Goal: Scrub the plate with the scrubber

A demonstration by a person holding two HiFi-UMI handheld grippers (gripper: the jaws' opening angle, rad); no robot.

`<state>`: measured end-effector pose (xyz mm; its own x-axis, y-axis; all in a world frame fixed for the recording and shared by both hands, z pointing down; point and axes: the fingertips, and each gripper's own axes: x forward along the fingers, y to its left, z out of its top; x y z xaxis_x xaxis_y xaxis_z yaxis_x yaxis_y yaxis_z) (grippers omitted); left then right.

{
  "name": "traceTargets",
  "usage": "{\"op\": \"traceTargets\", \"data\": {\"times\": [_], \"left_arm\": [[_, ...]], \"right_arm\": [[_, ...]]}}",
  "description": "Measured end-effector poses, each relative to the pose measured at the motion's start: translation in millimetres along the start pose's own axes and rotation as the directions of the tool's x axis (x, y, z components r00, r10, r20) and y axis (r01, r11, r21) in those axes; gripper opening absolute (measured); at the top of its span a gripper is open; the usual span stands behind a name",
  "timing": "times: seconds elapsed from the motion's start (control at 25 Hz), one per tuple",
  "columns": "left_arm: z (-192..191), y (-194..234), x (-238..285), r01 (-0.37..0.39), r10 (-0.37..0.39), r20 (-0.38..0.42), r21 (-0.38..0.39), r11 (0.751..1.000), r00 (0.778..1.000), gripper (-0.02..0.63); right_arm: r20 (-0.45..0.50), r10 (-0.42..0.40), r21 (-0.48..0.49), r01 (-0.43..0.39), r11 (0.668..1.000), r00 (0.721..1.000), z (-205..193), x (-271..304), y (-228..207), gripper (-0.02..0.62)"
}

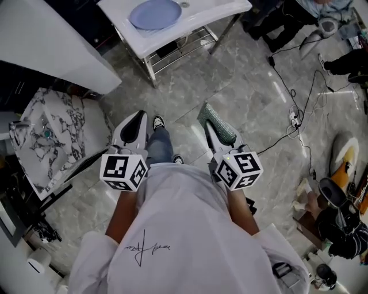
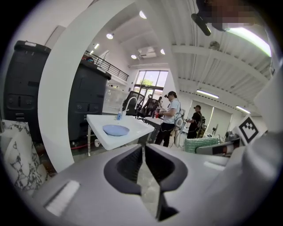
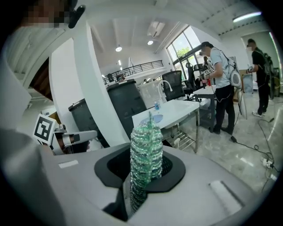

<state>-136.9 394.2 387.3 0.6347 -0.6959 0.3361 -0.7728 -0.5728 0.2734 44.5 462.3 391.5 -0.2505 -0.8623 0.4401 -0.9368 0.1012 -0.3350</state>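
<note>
A round blue plate (image 1: 154, 14) lies on the white sink table (image 1: 195, 22) at the top of the head view, well ahead of both grippers. It also shows far off as the plate (image 2: 116, 129) in the left gripper view and the plate (image 3: 153, 118) in the right gripper view. My right gripper (image 1: 210, 116) is shut on a green mesh scrubber (image 1: 219, 126), which stands upright between the jaws as the scrubber (image 3: 146, 152). My left gripper (image 1: 138, 119) is held at waist height beside it. Its jaws meet with nothing between them in the left gripper view (image 2: 142, 152).
A marble-patterned seat (image 1: 49, 138) stands at the left and a white pillar (image 1: 52, 51) behind it. Cables and a power strip (image 1: 294, 119) run over the grey floor at the right. Two people (image 3: 221, 88) stand at desks beyond the sink table.
</note>
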Motion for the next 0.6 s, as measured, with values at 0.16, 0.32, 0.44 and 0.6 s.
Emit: {"op": "traceTargets", "data": {"times": [0.16,0.32,0.44,0.6], "left_arm": [[23.5,35.7,31.7,-0.001,0.001,-0.004,-0.005,1.0,1.0,0.054],[43.7,63.6,67.5,0.029,-0.029,-0.01,-0.014,0.999,1.0,0.054],[58.4,82.1,91.2,0.047,-0.047,-0.005,-0.007,0.999,0.999,0.054],[74.8,105.0,113.2,0.068,-0.068,0.006,-0.006,0.998,0.998,0.054]], "right_arm": [[0.026,-0.022,-0.007,0.023,1.0,0.999,33.5,44.9,1.0,0.049],[0.005,-0.006,-0.009,0.006,1.0,1.0,53.0,81.4,9.0,0.061],[-0.009,0.028,-0.013,-0.028,1.0,1.0,68.1,106.0,16.9,0.061],[0.003,0.031,-0.014,-0.031,0.999,1.0,89.5,133.9,22.1,0.061]]}}
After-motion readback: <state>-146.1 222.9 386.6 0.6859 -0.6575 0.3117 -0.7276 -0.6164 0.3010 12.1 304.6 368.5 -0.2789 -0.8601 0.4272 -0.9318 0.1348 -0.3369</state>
